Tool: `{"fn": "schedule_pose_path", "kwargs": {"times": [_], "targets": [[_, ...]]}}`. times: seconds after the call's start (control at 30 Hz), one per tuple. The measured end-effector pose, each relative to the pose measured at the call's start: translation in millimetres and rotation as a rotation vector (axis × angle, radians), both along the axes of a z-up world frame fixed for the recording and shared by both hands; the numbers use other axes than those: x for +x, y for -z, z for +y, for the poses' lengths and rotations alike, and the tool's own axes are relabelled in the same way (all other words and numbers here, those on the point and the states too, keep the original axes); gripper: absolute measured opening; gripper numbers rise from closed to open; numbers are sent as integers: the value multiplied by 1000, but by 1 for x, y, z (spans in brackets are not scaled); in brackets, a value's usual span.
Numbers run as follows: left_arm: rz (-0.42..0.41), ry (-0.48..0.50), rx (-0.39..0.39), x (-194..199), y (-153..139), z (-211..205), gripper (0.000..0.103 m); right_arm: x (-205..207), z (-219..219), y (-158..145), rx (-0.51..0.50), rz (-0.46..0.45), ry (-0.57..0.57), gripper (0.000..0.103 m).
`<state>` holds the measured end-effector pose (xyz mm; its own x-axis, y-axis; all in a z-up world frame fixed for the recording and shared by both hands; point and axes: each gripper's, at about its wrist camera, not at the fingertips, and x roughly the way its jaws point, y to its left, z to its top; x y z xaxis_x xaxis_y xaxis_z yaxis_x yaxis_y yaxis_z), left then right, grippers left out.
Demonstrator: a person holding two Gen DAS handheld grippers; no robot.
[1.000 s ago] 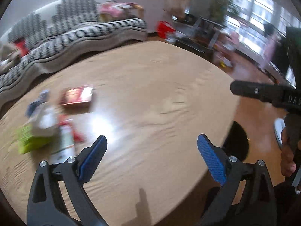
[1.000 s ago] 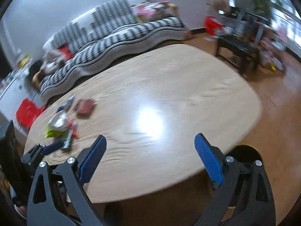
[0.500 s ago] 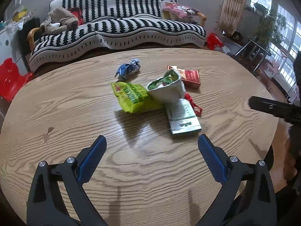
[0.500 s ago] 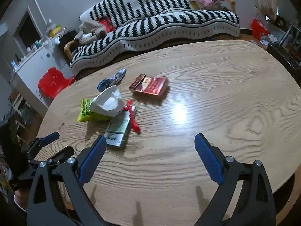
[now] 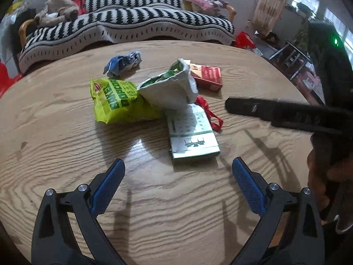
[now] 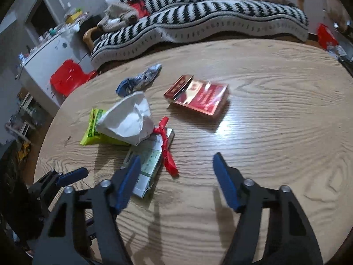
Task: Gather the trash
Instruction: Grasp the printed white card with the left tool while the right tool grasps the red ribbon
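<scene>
On the wooden table (image 5: 55, 132) sits a small heap of trash. A lime-green snack bag (image 5: 117, 101) lies flat with a crumpled white bag (image 5: 169, 88) leaning on it, and a green-and-white carton (image 5: 192, 137) pokes out from under the white bag toward the near edge. A red ribbon (image 6: 165, 145) trails over the carton. A red box (image 6: 198, 98) lies just beyond, apart from the heap, and a scrunched blue wrapper (image 5: 123, 64) sits farther back toward the striped sofa (image 5: 132, 26).

The left gripper (image 5: 177, 184) hangs above bare table just short of the carton, jaws spread wide and empty. The right gripper (image 6: 176, 180) has just been closing its jaws; they stand partly apart with nothing pressed between them, its left finger over the carton's near end.
</scene>
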<state>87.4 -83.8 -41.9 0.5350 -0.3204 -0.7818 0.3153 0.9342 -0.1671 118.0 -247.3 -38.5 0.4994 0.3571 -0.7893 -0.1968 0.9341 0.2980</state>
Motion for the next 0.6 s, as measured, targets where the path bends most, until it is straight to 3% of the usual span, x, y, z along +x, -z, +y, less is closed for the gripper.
{"fn": "schedule_pose_path", "kwargs": {"times": [0.23, 0.3, 0.6], "targets": [[24, -12, -3, 9, 9, -3, 95, 21, 22, 15, -34, -1, -86, 44], [24, -2, 8, 10, 11, -7, 95, 25, 25, 18, -43, -1, -103, 28], [32, 5, 15, 18, 14, -18, 95, 28, 25, 24, 25, 28, -135, 10]]}}
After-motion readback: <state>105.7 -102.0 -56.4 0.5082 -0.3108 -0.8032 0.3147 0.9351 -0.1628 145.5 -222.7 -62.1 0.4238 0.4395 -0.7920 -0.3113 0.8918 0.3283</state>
